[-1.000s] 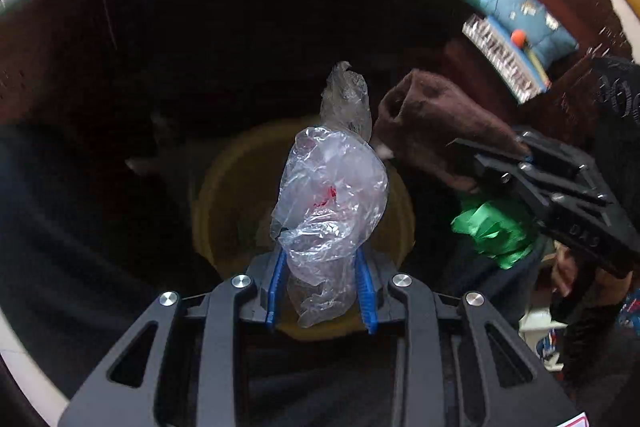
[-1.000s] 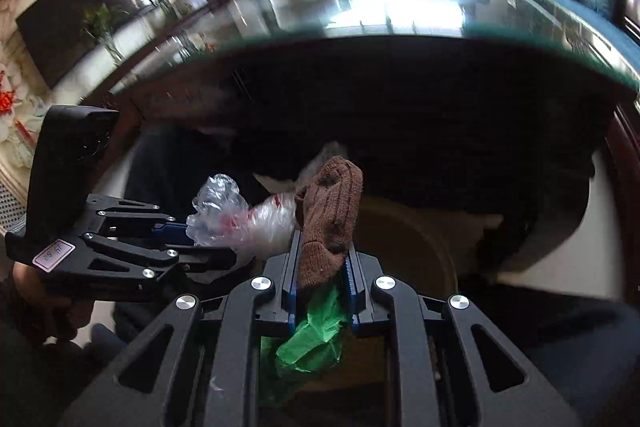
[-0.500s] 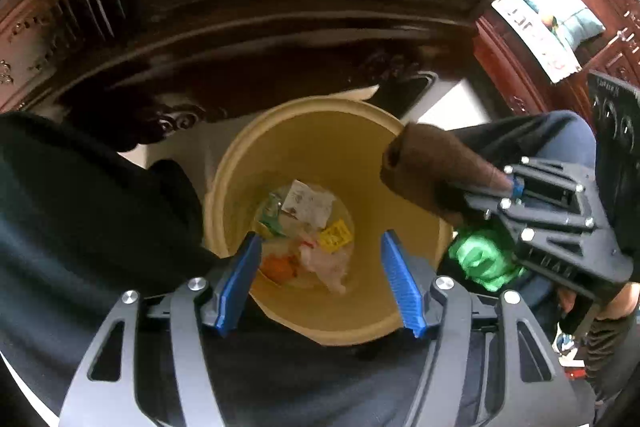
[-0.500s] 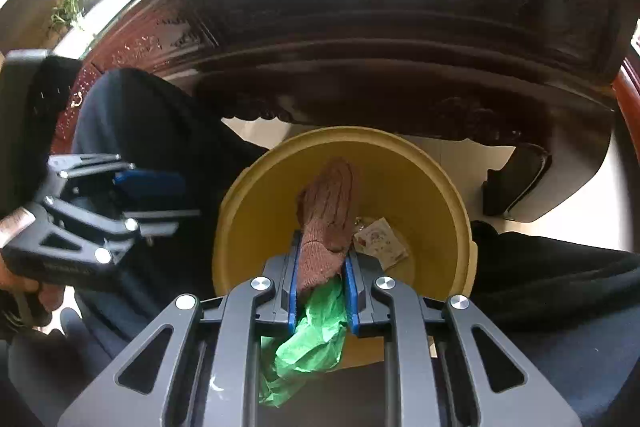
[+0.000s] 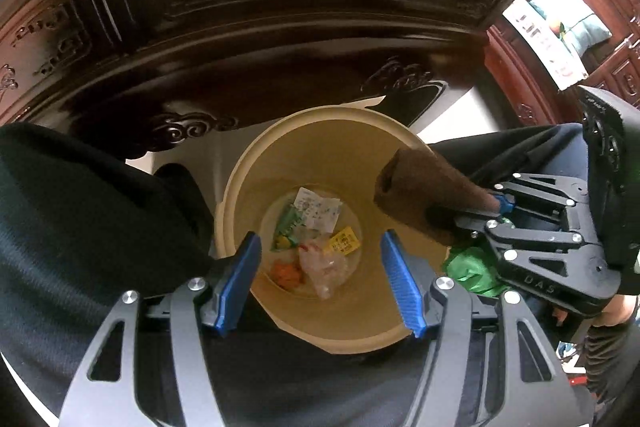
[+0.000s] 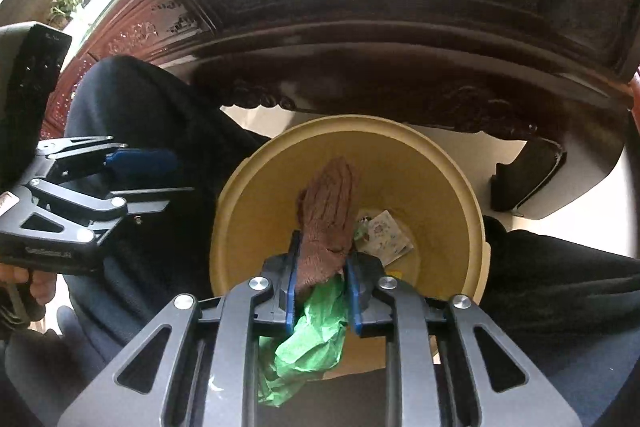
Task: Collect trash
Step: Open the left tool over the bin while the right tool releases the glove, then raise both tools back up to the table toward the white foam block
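1. Dark carved wood of a glass-topped bench (image 5: 280, 39) arches across the top of both views, with pale floor (image 6: 460, 147) showing beneath its apron.
2. Legs in dark trousers (image 6: 152, 155) flank a yellow bin (image 5: 320, 131) that stands on the floor between them.
3. Over the bin's near rim hangs the left tool (image 5: 320, 281), pointing steeply down; its blue pads (image 5: 400, 283) stand wide apart with nothing between them, released, after having just been opening.
4. At the bin's right side the right tool (image 6: 322, 267) is clenched on a brown knitted glove (image 6: 328, 211), whose free end pokes out over the bin's mouth.
5. Crumpled green plastic (image 6: 308, 343) is caught in the same grip and hangs out behind the pads.
6. On the bin's bottom lies trash: a clear plastic bag (image 5: 324, 267), a white printed paper (image 5: 318, 211), a green wrapper (image 5: 286, 231), a yellow packet (image 5: 342, 243) and an orange scrap (image 5: 286, 273).
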Available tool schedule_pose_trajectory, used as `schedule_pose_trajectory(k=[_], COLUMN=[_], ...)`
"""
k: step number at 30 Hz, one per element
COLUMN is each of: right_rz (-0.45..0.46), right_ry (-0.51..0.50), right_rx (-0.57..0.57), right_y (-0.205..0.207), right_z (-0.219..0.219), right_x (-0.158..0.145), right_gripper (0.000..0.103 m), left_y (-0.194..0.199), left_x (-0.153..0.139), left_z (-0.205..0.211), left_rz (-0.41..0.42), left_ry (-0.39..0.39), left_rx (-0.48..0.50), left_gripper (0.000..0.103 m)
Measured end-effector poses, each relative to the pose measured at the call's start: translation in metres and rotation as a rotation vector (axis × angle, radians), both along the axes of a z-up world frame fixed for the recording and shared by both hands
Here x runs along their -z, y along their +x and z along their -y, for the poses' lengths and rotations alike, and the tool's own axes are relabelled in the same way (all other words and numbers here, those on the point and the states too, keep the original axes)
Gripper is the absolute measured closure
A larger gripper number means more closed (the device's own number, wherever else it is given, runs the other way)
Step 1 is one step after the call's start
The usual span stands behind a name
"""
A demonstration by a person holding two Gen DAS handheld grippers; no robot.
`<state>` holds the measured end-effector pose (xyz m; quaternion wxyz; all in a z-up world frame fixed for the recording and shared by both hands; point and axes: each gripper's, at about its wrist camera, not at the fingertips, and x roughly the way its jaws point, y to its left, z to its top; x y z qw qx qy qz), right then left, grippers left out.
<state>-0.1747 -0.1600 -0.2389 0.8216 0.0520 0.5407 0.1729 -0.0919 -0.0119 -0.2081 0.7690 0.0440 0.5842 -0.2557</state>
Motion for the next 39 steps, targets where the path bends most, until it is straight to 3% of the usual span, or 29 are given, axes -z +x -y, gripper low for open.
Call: schedule_pose_trajectory(k=[5, 20, 25, 26, 30, 33, 35, 39], right_rz=[-0.011, 0.019, 0.138, 0.165, 0.293, 0.392, 0.441, 0.549], right_ry=[-0.019, -0.005, 0.011, 0.016, 0.017, 0.013, 0.020, 0.049], right_rx=[-0.002, 0.010, 0.000, 0.002, 0.007, 0.006, 0.010, 0.032], right_y=[0.002, 0.002, 0.002, 0.004, 0.016, 0.030, 0.040, 0.057], right_z=[-0.002, 0.002, 0.006, 0.008, 0.013, 0.014, 0.016, 0.017], right_x=[0.004, -0.008, -0.042, -0.050, -0.087, -0.117, -0.133, -0.165], right_gripper=[0.071, 0.070, 0.068, 0.064, 0.061, 0.055, 0.048, 0.035], left_y=[0.002, 0.004, 0.012, 0.015, 0.028, 0.040, 0.051, 0.072], left_x=[0.000, -0.015, -0.045, -0.055, -0.102, -0.129, -0.147, -0.178], left_z=[0.000, 0.000, -0.006, -0.008, -0.016, -0.018, -0.020, -0.022], left_rz=[0.000, 0.055, 0.149, 0.181, 0.322, 0.400, 0.450, 0.525], left_ry=[-0.003, -0.015, -0.034, -0.045, -0.078, -0.089, -0.100, -0.121], left_rx=[0.000, -0.016, -0.053, -0.067, -0.106, -0.129, -0.164, -0.200], left_gripper=[0.041, 0.041, 0.041, 0.040, 0.033, 0.030, 0.020, 0.016])
